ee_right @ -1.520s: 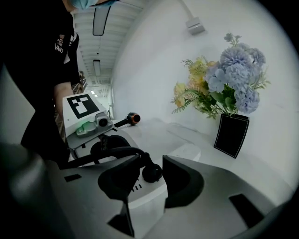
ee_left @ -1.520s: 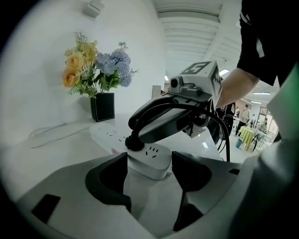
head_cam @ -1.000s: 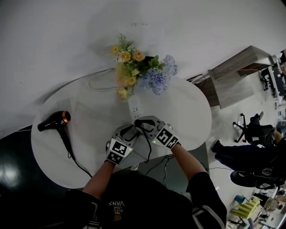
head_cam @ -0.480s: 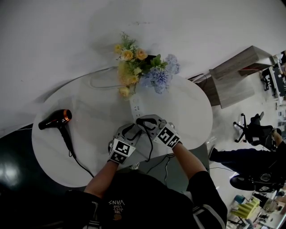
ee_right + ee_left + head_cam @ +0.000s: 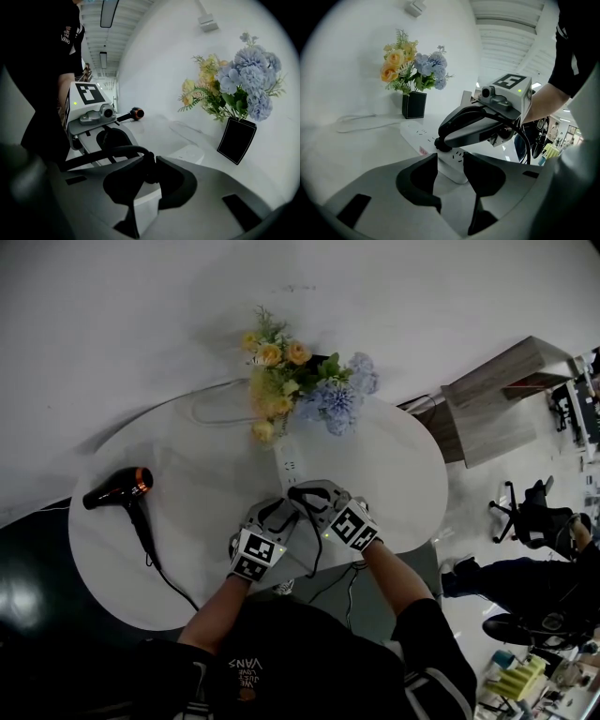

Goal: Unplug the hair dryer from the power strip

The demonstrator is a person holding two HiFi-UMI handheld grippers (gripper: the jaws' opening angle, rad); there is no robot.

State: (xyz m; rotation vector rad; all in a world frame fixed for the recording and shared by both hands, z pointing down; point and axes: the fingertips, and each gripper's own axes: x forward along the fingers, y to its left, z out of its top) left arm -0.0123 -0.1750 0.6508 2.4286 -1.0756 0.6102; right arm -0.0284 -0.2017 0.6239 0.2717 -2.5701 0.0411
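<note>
A white power strip (image 5: 285, 468) lies on the round white table (image 5: 403, 474) in front of the flowers. My left gripper (image 5: 450, 161) is shut on the strip's near end (image 5: 452, 171), one pad on each side. A black plug (image 5: 150, 164) sits in the strip, and my right gripper (image 5: 149, 172) is closing on it with both pads against it. In the left gripper view, the right gripper's fingertips (image 5: 439, 140) sit on that plug (image 5: 442, 148). A black cord (image 5: 103, 154) leaves the plug. The black hair dryer (image 5: 117, 491) lies far left on the table.
A black vase (image 5: 414, 104) of yellow and blue flowers (image 5: 295, 381) stands just behind the strip. A thin white cable (image 5: 211, 404) loops along the back of the table. The dryer's cord (image 5: 159, 568) drops over the front edge. A seated person (image 5: 506, 568) and a shelf (image 5: 506, 390) are at right.
Both grippers keep their places at the strip. Nothing on the table has moved. The seated person at the right has shifted their legs.
</note>
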